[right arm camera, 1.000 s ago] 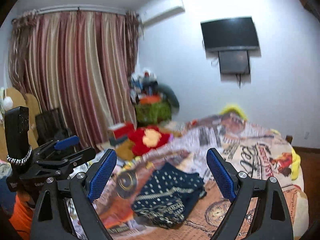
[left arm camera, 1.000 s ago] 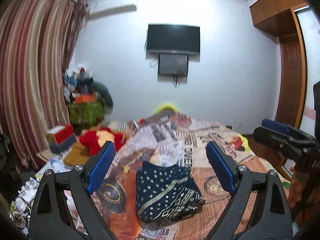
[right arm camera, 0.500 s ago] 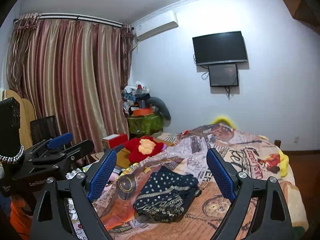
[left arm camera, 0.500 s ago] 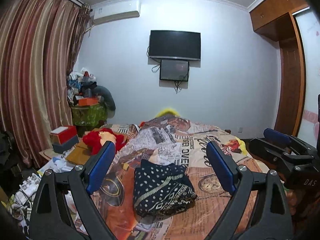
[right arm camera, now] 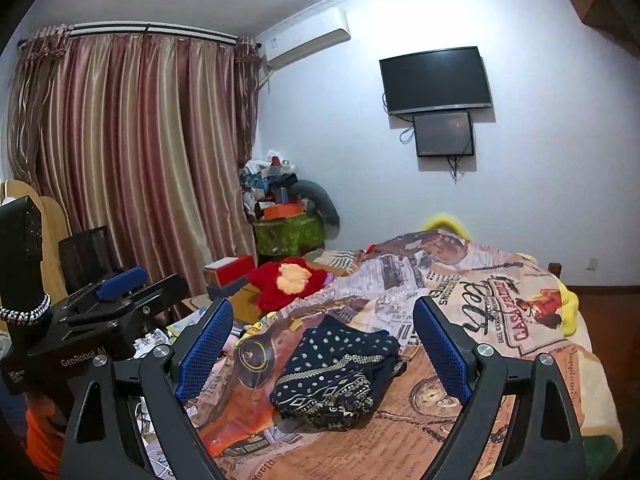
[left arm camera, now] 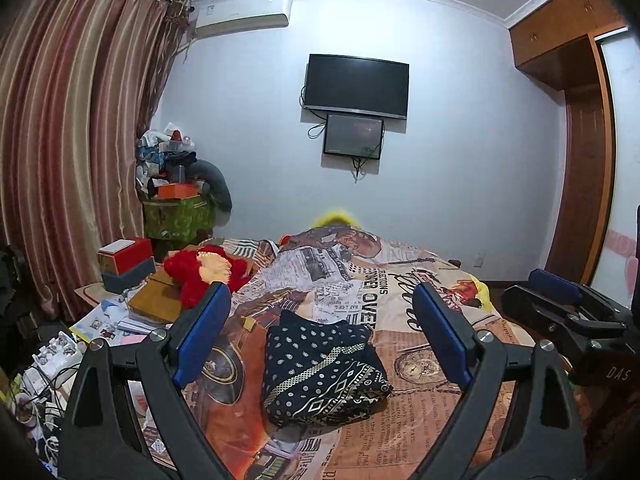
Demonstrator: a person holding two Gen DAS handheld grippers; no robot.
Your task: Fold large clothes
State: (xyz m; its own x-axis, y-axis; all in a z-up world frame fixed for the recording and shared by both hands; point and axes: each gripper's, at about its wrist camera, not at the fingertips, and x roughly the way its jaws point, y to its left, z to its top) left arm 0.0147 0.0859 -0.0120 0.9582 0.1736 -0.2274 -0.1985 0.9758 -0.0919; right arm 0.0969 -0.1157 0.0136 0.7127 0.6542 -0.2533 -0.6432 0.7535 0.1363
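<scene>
The dark patterned garment [left arm camera: 320,368] lies bunched on the bed [left arm camera: 432,412] near its near edge, straight ahead of both wide-open, empty tools, left tool [left arm camera: 322,336] and right tool [right arm camera: 323,350], neither clearly nearer.

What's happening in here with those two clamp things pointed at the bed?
A person holds a grasping tool in each hand, aimed at a bed covered by a printed blanket. The left tool and the right tool are both open and hold nothing. A dark blue patterned garment lies bundled on the blanket, apart from both tools. It looks roughly folded, though whether the folding is done is hard to say.
</scene>
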